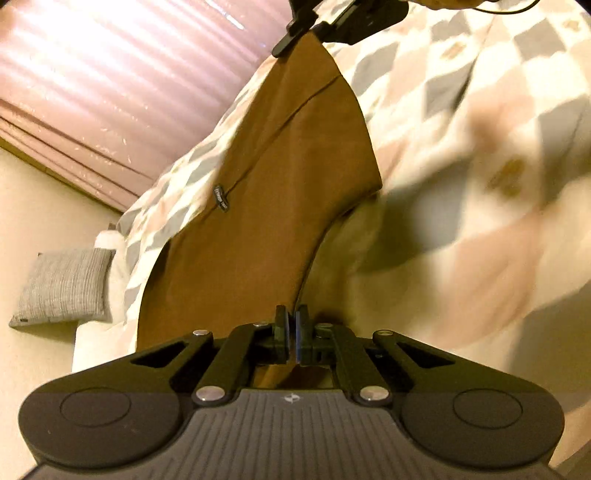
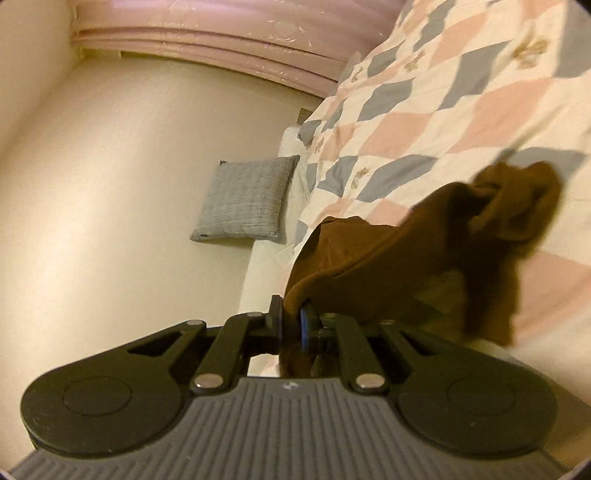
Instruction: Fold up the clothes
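A brown garment (image 1: 280,192) hangs stretched in the air above a checked quilt (image 1: 461,122). My left gripper (image 1: 292,325) is shut on its near edge. My right gripper shows at the top of the left wrist view (image 1: 295,33), shut on the garment's far corner. In the right wrist view the right gripper (image 2: 291,314) is shut on the brown garment (image 2: 406,254), which bunches and droops to the right over the quilt (image 2: 443,96). A small black label (image 1: 220,195) sits on the cloth.
The quilt covers a bed with a white mattress edge (image 2: 266,266). A grey cushion (image 2: 245,199) leans against the cream wall (image 2: 129,184); it also shows in the left wrist view (image 1: 62,284). A pink curtain (image 1: 110,81) hangs behind.
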Tool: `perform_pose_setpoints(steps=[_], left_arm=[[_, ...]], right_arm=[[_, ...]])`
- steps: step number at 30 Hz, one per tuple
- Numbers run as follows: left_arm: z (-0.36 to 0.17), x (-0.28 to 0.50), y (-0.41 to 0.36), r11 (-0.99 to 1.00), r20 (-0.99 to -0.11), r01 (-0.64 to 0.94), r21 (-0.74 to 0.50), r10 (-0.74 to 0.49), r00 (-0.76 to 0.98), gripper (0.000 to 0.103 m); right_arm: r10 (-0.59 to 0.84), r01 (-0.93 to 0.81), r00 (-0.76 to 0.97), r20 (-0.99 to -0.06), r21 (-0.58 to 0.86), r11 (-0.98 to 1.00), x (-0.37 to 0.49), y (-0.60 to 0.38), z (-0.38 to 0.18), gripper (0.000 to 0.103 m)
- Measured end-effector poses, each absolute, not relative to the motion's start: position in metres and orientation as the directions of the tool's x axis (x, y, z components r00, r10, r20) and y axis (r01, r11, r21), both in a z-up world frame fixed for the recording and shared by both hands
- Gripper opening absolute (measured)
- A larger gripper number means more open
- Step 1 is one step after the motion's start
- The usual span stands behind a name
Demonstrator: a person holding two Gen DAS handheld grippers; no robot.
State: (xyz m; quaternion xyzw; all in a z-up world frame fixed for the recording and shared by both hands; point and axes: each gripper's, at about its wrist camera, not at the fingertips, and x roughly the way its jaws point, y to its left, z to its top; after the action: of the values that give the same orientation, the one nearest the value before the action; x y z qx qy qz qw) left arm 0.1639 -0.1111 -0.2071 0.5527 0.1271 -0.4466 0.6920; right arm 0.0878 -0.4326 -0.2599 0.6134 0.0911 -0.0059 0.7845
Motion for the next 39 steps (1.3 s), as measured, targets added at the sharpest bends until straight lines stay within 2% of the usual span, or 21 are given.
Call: perform_pose_setpoints(steps=[6, 9, 11, 12, 14, 15, 16, 19, 21, 24, 28, 30, 33, 34, 36, 37, 39], left_arm=[[-0.196, -0.007, -0.185, -0.088, -0.730, 0.873, 0.480, -0.592, 0.342, 0.001], [-0.194, -0.090, -0.237, -0.200, -0.735, 0.927, 0.318, -0.670, 0.108, 0.002], [-0.203, -0.136, -0.274, -0.330, -0.739, 0.926, 0.182, -0.667, -0.092, 0.007], [-0.210, -0.153, -0.289, -0.384, -0.752, 0.913, 0.141, -0.641, -0.153, 0.010], [-0.231, -0.176, -0.312, -0.476, -0.792, 0.873, 0.102, -0.570, -0.218, 0.021], [-0.238, -0.179, -0.315, -0.507, -0.805, 0.857, 0.088, -0.543, -0.238, 0.021], [-0.244, -0.179, -0.317, -0.537, -0.818, 0.841, 0.072, -0.514, -0.258, 0.021], [-0.256, -0.149, -0.322, -0.612, -0.860, 0.790, 0.023, -0.415, -0.297, 0.024], [-0.258, -0.115, -0.327, -0.653, -0.885, 0.756, 0.047, -0.377, -0.271, 0.024], [-0.258, -0.064, -0.359, -0.656, -0.897, 0.738, 0.157, -0.407, -0.171, 0.025], [-0.265, 0.006, -0.444, -0.558, -0.864, 0.770, 0.308, -0.504, -0.019, 0.025], [-0.273, 0.029, -0.490, -0.521, -0.850, 0.789, 0.325, -0.527, 0.002, 0.031], [-0.294, 0.053, -0.544, -0.501, -0.863, 0.820, 0.278, -0.505, -0.016, 0.051], [-0.303, 0.060, -0.559, -0.505, -0.879, 0.829, 0.239, -0.475, -0.035, 0.052], [-0.331, 0.070, -0.576, -0.528, -0.931, 0.841, 0.117, -0.352, -0.091, 0.051], [-0.344, 0.070, -0.576, -0.542, -0.947, 0.838, 0.061, -0.296, -0.122, 0.047], [-0.363, 0.059, -0.565, -0.601, -0.957, 0.798, 0.047, -0.257, -0.137, 0.034]], right_arm=[[0.049, 0.190, 0.978, -0.204, 0.959, 0.210, -0.069, -0.500, -0.241, 0.008], [-0.024, 0.278, 0.959, -0.282, 0.924, 0.264, -0.155, -0.541, -0.223, 0.008], [-0.071, 0.333, 0.942, -0.327, 0.897, 0.291, -0.211, -0.568, -0.218, 0.008], [-0.095, 0.388, 0.921, -0.377, 0.875, 0.288, -0.236, -0.581, -0.221, 0.010], [-0.136, 0.568, 0.822, -0.552, 0.789, 0.233, -0.281, -0.600, -0.241, 0.038], [-0.155, 0.622, 0.783, -0.603, 0.759, 0.192, -0.302, -0.602, -0.251, 0.069], [-0.177, 0.631, 0.774, -0.608, 0.764, 0.135, -0.321, -0.591, -0.263, 0.073], [-0.239, 0.639, 0.741, -0.628, 0.769, -0.039, -0.378, -0.558, -0.297, 0.073], [-0.276, 0.628, 0.713, -0.644, 0.762, -0.155, -0.416, -0.536, -0.319, 0.074], [-0.319, 0.587, 0.674, -0.666, 0.746, -0.316, -0.465, -0.499, -0.353, 0.074], [-0.326, 0.520, 0.676, -0.661, 0.741, -0.426, -0.448, -0.427, -0.385, 0.074], [-0.326, 0.504, 0.667, -0.670, 0.728, -0.466, -0.430, -0.397, -0.398, 0.074], [-0.339, 0.491, 0.658, -0.673, 0.724, -0.484, -0.395, -0.368, -0.411, 0.074], [-0.342, 0.499, 0.654, -0.675, 0.724, -0.476, -0.384, -0.361, -0.413, 0.075], [-0.345, 0.511, 0.646, -0.681, 0.722, -0.466, -0.363, -0.351, -0.415, 0.079], [-0.358, 0.505, 0.643, -0.677, 0.726, -0.467, -0.355, -0.346, -0.415, 0.084], [-0.389, 0.490, 0.639, -0.664, 0.741, -0.460, -0.338, -0.340, -0.418, 0.086]])
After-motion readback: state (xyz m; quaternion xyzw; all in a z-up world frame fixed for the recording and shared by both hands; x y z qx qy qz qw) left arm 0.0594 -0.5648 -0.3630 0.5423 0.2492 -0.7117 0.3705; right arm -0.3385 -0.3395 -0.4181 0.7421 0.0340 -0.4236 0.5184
